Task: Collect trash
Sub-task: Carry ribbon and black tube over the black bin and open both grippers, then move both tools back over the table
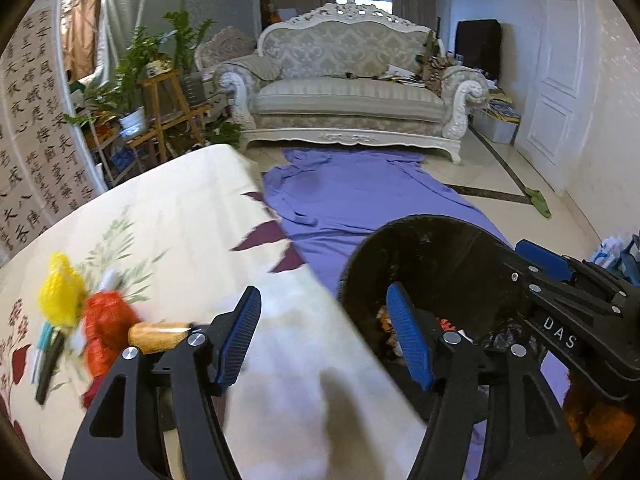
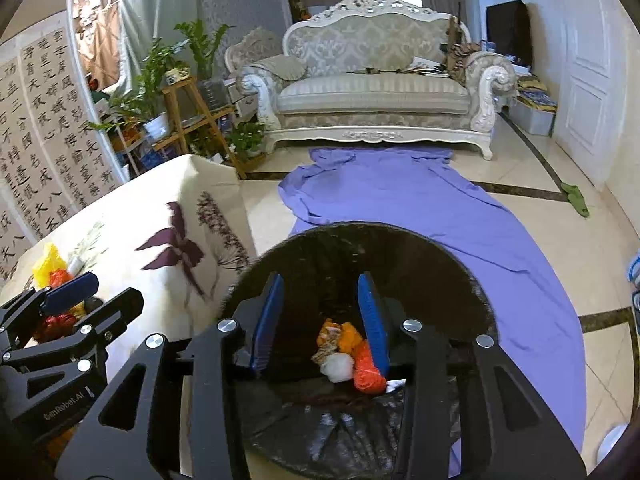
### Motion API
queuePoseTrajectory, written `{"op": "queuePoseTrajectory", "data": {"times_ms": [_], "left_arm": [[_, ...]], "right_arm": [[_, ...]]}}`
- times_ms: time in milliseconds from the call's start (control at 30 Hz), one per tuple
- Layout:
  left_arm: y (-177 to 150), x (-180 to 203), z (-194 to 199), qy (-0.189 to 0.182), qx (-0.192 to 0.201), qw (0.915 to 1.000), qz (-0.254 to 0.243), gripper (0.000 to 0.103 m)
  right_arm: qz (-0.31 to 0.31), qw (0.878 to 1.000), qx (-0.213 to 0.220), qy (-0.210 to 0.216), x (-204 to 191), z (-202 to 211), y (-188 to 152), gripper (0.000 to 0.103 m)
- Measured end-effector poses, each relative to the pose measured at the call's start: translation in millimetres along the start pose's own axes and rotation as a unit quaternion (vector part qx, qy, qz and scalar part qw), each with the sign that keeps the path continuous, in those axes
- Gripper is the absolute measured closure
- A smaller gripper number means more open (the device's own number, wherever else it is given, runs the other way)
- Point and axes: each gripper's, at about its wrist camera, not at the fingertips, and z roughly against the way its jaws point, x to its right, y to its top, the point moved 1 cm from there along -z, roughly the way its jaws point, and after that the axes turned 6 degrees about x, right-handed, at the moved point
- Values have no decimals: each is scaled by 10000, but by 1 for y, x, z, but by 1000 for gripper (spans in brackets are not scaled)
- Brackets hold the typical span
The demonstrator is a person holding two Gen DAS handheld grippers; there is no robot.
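A black round trash bin [image 2: 360, 264] stands on the floor beside the table; it also shows in the left wrist view [image 1: 432, 256]. Orange, white and brown trash [image 2: 348, 348] lies at its bottom. My right gripper [image 2: 320, 316] is open and empty, directly above the bin. My left gripper [image 1: 324, 336] is open and empty over the table's right edge. A pile of trash lies on the table left of it: a yellow net [image 1: 60, 292], a red bag [image 1: 108, 324], a yellowish wooden piece [image 1: 156, 334] and a dark pen-like item [image 1: 48, 364]. The pile [image 2: 52, 272] shows behind the left gripper [image 2: 72, 296] in the right wrist view.
The table wears a cream floral cloth [image 1: 180, 216]. A purple sheet [image 2: 400, 200] covers the floor toward a white ornate sofa [image 2: 376, 92]. Plants on wooden stands [image 2: 176, 92] are at the left. A green rag [image 2: 576, 198] lies near a white door [image 2: 588, 96].
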Motion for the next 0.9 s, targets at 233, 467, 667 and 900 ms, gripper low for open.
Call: {"op": "queuePoseTrajectory", "data": {"times_ms": [233, 467, 667, 900], "left_arm": [[-9, -37, 25, 317, 4, 9992, 261, 39], [-23, -82, 56, 616, 34, 9964, 586, 39], [-36, -127, 79, 1038, 121, 9906, 885, 39], [-60, -178, 88, 1504, -30, 9800, 1302, 39]], "right_arm": [[286, 9988, -76, 402, -45, 7, -7, 64], [614, 9947, -129, 817, -92, 17, -11, 64], [917, 9889, -161, 1156, -135, 25, -15, 64], [1338, 9778, -245, 1592, -192, 32, -23, 63]]}}
